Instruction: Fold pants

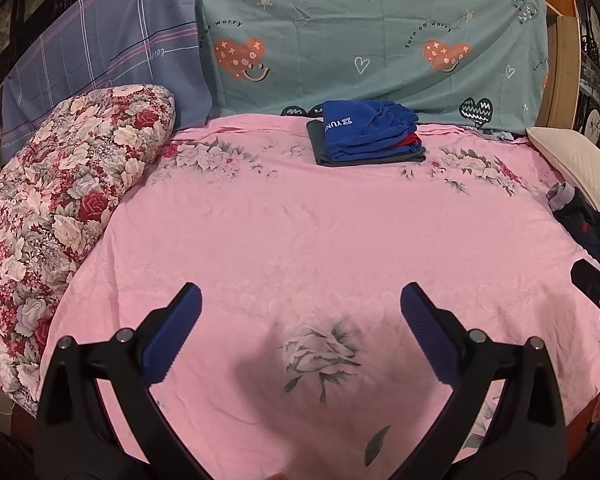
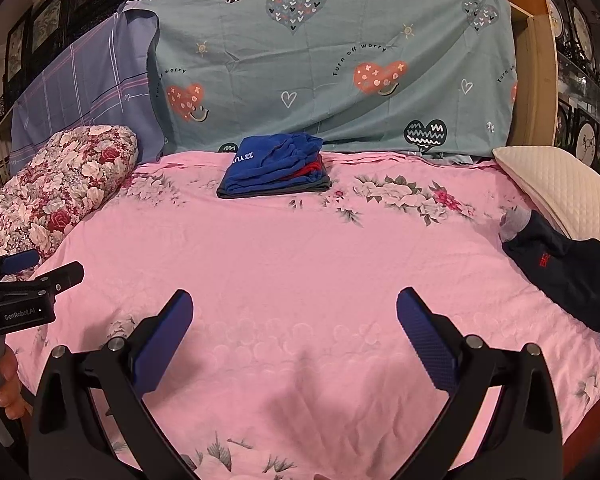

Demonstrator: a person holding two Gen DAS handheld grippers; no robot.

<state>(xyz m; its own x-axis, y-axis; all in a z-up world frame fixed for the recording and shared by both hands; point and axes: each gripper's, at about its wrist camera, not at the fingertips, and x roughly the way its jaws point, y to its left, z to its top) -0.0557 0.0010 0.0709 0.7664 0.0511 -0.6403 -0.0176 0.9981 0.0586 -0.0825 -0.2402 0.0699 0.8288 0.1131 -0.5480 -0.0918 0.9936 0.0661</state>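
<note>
The bed (image 2: 300,264), spread with a pink floral sheet, fills both views, its middle bare. Behind it hangs a teal heart-print cloth (image 2: 340,60) beside a blue checked one (image 2: 84,92). A rolled floral quilt (image 1: 60,184) lies along the left edge, and a cream quilted pillow (image 2: 560,188) sits at the far right.

At the back of the bed rests a stack of folded clothes (image 2: 274,168) – blue on top, red and grey beneath – apparently finished work. The next garment, a pair of dark navy pants (image 2: 572,272) with a small red mark, lies crumpled at the right edge just below the pillow, with a pale grey end poking out toward the bed's middle. In the left wrist view only a sliver of it shows.

The right claw (image 2: 296,332) hovers over the near sheet with its blue pads spread wide, pinching nothing. The left claw (image 1: 300,328) is likewise spread and empty – its body shows at the left rim of the right wrist view, with a person's fingers (image 2: 8,396) beneath it.

The pants look soft, light and limp, so they will sag and bunch when lifted. I would judge the waistband the best hold, one claw at each side, pinching both layers so the fabric drags flat onto the open sheet; which end is the waistband cannot be told from here.
</note>
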